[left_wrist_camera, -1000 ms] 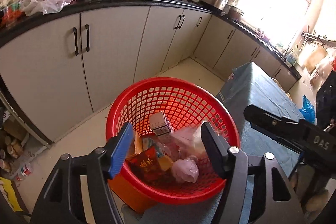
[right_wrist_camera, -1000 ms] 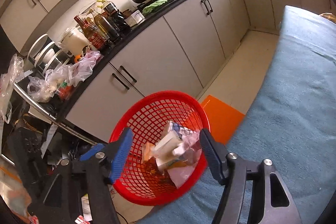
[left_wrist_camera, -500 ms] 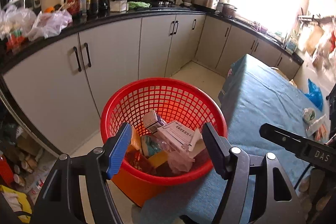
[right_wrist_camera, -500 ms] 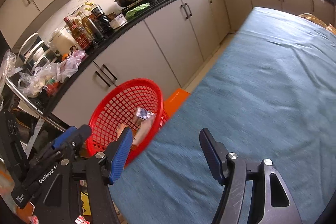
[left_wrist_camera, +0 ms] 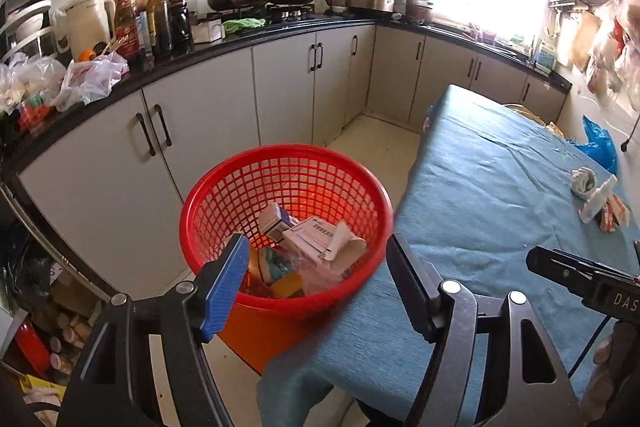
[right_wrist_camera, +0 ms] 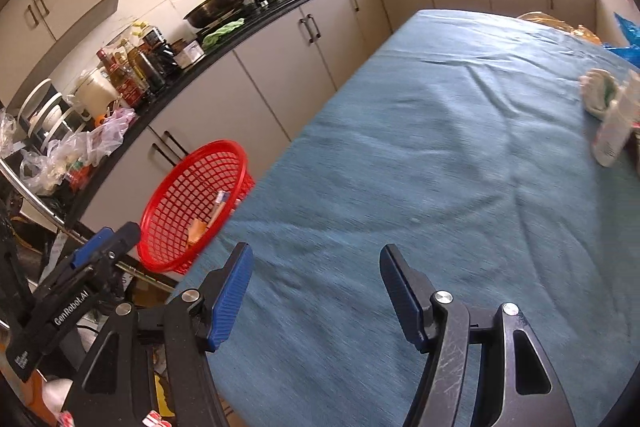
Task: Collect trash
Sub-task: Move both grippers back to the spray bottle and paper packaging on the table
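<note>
A red mesh basket [left_wrist_camera: 280, 151] holding boxes, wrappers and plastic stands at the left edge of the blue-clothed table [left_wrist_camera: 500, 187]. My left gripper [left_wrist_camera: 318, 247] hovers open over the basket's near side, nothing between its fingers. My right gripper [right_wrist_camera: 315, 251] is open and empty above the bare cloth [right_wrist_camera: 440, 147], with the basket [right_wrist_camera: 188, 187] off to its left. At the table's far right lie a crumpled white wad [right_wrist_camera: 598, 89], a white tube [right_wrist_camera: 614, 135] and a red wrapper [left_wrist_camera: 612, 217]. The wad [left_wrist_camera: 583, 181] and the tube [left_wrist_camera: 598, 203] also show in the left wrist view.
An orange stool [left_wrist_camera: 260, 331] sits under the basket. Grey cabinets and a black counter [left_wrist_camera: 240, 39] with bottles, pans and plastic bags run along the left and back. A blue plastic bag [left_wrist_camera: 600, 147] lies beyond the table. Clutter fills the floor at lower left.
My right gripper has swung away from above the basket to the right, over the cloth. The left gripper has drawn back and rolled level, so the basket looks smaller.
</note>
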`<state>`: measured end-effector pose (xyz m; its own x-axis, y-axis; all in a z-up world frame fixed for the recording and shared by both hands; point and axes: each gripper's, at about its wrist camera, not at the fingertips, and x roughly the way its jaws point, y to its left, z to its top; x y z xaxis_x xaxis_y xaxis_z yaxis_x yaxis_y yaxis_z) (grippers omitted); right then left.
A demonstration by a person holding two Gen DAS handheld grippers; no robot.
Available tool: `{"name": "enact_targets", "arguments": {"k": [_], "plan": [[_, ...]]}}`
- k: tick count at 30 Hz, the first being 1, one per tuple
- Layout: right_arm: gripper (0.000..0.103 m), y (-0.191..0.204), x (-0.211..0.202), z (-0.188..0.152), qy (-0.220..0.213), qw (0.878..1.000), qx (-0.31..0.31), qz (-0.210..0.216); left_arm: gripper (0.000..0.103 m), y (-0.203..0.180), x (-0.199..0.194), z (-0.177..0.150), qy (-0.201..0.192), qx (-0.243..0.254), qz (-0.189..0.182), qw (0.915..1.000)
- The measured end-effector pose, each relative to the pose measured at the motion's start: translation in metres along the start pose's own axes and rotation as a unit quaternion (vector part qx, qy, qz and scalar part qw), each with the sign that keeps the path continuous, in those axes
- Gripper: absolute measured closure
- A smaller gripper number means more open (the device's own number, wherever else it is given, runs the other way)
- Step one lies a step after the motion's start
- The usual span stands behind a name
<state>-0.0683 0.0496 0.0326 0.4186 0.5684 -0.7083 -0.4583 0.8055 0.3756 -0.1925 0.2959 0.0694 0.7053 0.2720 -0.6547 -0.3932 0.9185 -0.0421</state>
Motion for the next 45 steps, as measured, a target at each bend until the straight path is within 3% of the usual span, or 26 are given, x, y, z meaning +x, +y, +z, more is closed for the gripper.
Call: {"name": "enact_targets", "arguments": {"k": [9,16,21,27,34,39,41,45], "plan": [[0.033,-0.050,-0.044,-0.018,-0.018,0.998,0.016,-0.051,0.033,-0.028,-0.012,-0.002,-0.007,0.016,-0.016,0.9997],[0.033,-0.126,-0.088,-0.033,-0.034,0.991,0.076,-0.109,0.033,-0.073,-0.003,-0.004,0.016,0.044,-0.071,0.9964],[0.033,-0.185,-0.122,-0.041,-0.052,0.980,0.130,-0.142,0.033,-0.124,0.005,-0.003,0.032,0.082,-0.121,0.9887],[0.033,-0.235,-0.147,-0.040,-0.072,0.969,0.154,-0.177,0.033,-0.186,0.012,-0.002,0.041,0.125,-0.168,0.9769],[0.033,-0.277,-0.151,-0.017,-0.090,0.963,0.178,-0.181,0.033,-0.259,0.020,0.007,0.037,0.178,-0.212,0.9603],[0.028,-0.296,-0.152,0.020,-0.103,0.960,0.158,-0.207,0.033,-0.303,0.026,0.015,0.024,0.213,-0.228,0.9498],[0.022,-0.303,-0.150,0.039,-0.097,0.961,0.137,-0.219,0.033,-0.324,0.033,0.021,0.013,0.229,-0.243,0.9426],[0.021,-0.318,-0.131,0.073,-0.058,0.965,0.088,-0.242,0.033,-0.357,0.056,0.027,0.014,0.245,-0.254,0.9355]]}}
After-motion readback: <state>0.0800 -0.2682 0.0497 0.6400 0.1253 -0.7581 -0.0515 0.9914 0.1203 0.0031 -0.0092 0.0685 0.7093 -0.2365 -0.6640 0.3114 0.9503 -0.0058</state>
